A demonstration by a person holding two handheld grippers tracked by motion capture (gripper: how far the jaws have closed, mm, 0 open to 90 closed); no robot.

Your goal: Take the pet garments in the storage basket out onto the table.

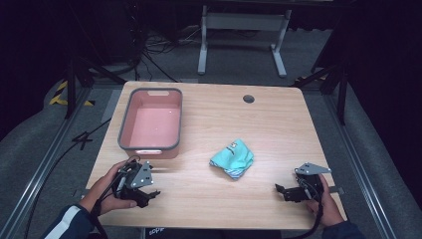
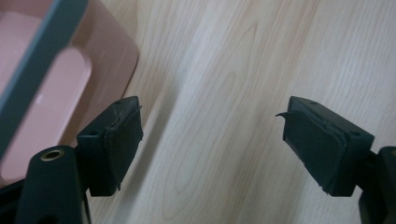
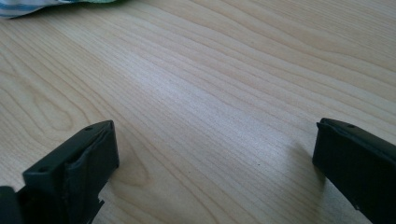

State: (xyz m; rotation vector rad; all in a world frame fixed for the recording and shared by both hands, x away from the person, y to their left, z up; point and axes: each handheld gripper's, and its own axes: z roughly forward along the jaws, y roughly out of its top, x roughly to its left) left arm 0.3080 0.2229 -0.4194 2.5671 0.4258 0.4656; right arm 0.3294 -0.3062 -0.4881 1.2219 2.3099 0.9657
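Note:
A crumpled teal cloth [image 1: 232,158] with a printed patch lies on the wooden table [image 1: 224,119], right of centre. A pink bin [image 1: 151,121] with a grey rim stands at the left and holds nothing. My left gripper [image 1: 148,195] rests near the front left, just below the bin, its jaws wide apart over bare wood. In the left gripper view the left gripper [image 2: 212,149] is open, with the bin's corner [image 2: 60,79] at the upper left. My right gripper [image 1: 281,191] sits at the front right, open and pointing left. In the right gripper view the right gripper [image 3: 212,161] has the cloth's edge [image 3: 28,7] far ahead.
A round cable hole [image 1: 248,98] sits in the table near its far edge. Beyond the table stand a white frame [image 1: 242,30] and cables on a grey floor. Metal rails [image 1: 45,164] run along both sides of the table.

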